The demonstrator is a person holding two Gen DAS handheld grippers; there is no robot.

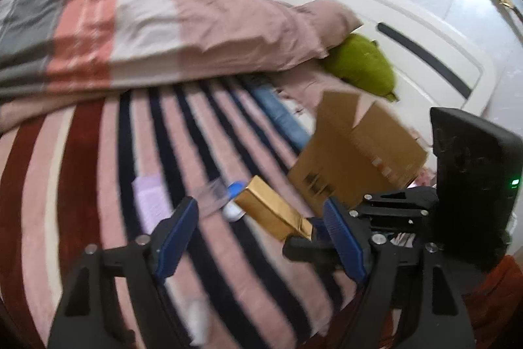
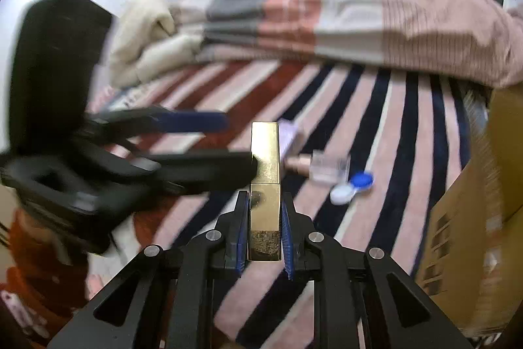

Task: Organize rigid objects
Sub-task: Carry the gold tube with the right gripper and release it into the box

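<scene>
- The right gripper is clamped on a shiny gold rectangular box; its blue-padded fingers press the box's two long sides near its nearer end, and the box sticks out forward beyond the fingertips, clear of the bed.
- In the left wrist view the same gold box hangs tilted above the striped cover, its lower end gripped by the right gripper coming in from the right.
- The left gripper has its jaws standing apart with nothing pressed between them; its blue pads flank the gold box in the view without touching it.
- In the right wrist view the left gripper reaches in from the left, blurred, one dark finger tip just beside the gold box; whether they touch I cannot tell.
- A pink blanket with navy, red and cream stripes covers the bed and carries the loose things.
- On it, about the middle of the blanket, lie a small white-and-blue round case, a clear plastic box just beside it, and a pale lilac flat packet.
- A brown open cardboard box stands toward the bed's right edge, near the white headboard.
- A folded pink, grey and white quilt lies across the far side of the bed, a green plush toy at its end.
</scene>
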